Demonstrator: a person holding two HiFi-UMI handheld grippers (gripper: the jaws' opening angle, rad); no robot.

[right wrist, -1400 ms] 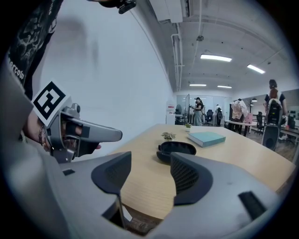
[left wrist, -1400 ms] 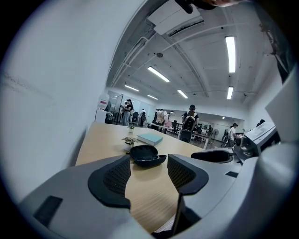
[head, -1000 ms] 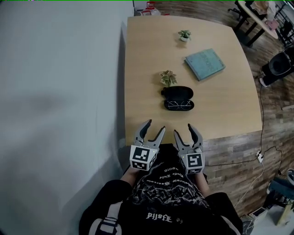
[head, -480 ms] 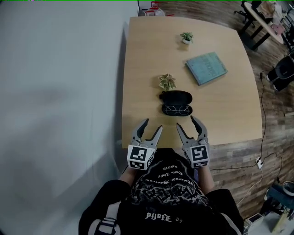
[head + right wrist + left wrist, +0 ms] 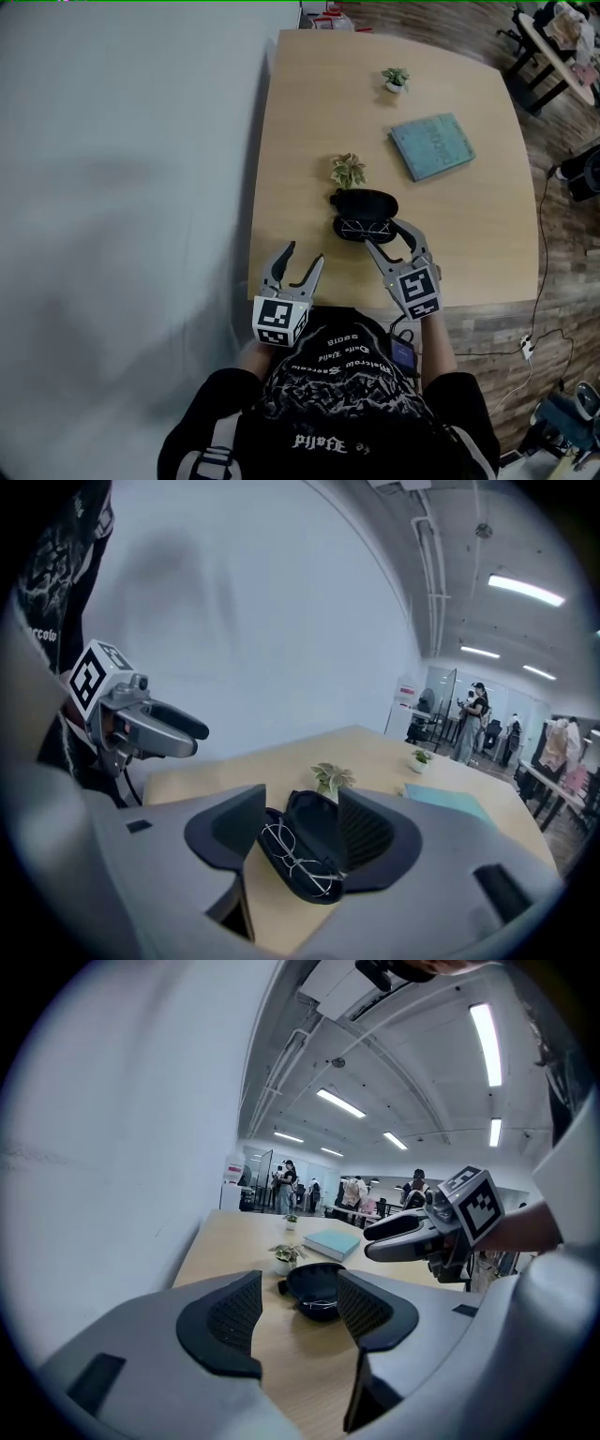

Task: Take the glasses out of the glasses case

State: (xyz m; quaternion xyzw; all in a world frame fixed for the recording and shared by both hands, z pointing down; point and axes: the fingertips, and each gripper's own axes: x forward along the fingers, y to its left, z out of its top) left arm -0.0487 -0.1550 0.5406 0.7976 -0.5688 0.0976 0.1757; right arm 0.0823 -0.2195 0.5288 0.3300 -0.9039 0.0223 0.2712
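Glasses [image 5: 364, 228] are seen lying in the lower half of the open glasses case [image 5: 367, 202], which sits on the counter [image 5: 300, 131] just this side of a small plant [image 5: 348, 170].

Change over the last second: the right tool [image 5: 384, 234] has been brought forward to the case. Its tips are now placed at the case's near rim. In the right gripper view the wire frame [image 5: 298, 855] is lined up between the jaws. The jaws are held wide and have just been closing slightly. Nothing is pinched, and contact with the case cannot be confirmed.

The left tool [image 5: 305, 251] is kept well short of the case, to its left, with jaws wide and nothing between them.

Approach is judged nearly done; the grasp is not yet made and the glasses are not lifted. A light pinch on the thin frame is called for. The case may get dragged along if it is not braced.
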